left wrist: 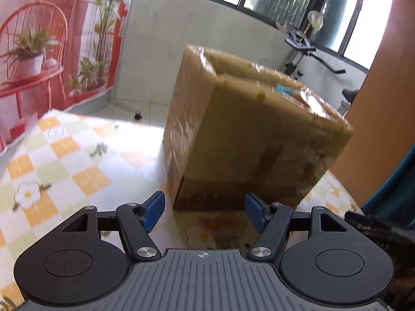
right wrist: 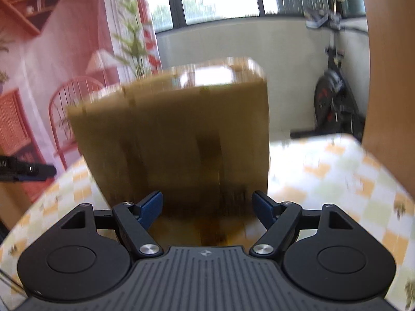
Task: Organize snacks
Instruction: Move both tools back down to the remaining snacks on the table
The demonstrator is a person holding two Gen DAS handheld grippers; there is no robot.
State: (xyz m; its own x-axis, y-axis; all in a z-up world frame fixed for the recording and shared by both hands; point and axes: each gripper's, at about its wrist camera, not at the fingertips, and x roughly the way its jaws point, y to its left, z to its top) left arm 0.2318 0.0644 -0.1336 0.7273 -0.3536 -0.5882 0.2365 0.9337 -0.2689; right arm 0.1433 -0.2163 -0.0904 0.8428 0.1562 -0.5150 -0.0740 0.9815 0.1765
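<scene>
1. Your left gripper (left wrist: 205, 211) has its jaws apart, gripping nothing.
2. Your right gripper (right wrist: 207, 211) likewise.
3. The open cardboard box (left wrist: 249, 140) stands just ahead on the checked tablecloth (left wrist: 64, 160).

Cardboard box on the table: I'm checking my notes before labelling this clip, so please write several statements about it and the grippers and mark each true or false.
1. The box stands on a checked tablecloth. True.
2. The left gripper is shut on the box. False: its fingers stand apart, holding nothing.
3. The box top is open. True: something shows inside, too blurred to name.
4. The right gripper holds a snack. False: it is open and empty.
5. An exercise bike stands behind the table. True.
</scene>
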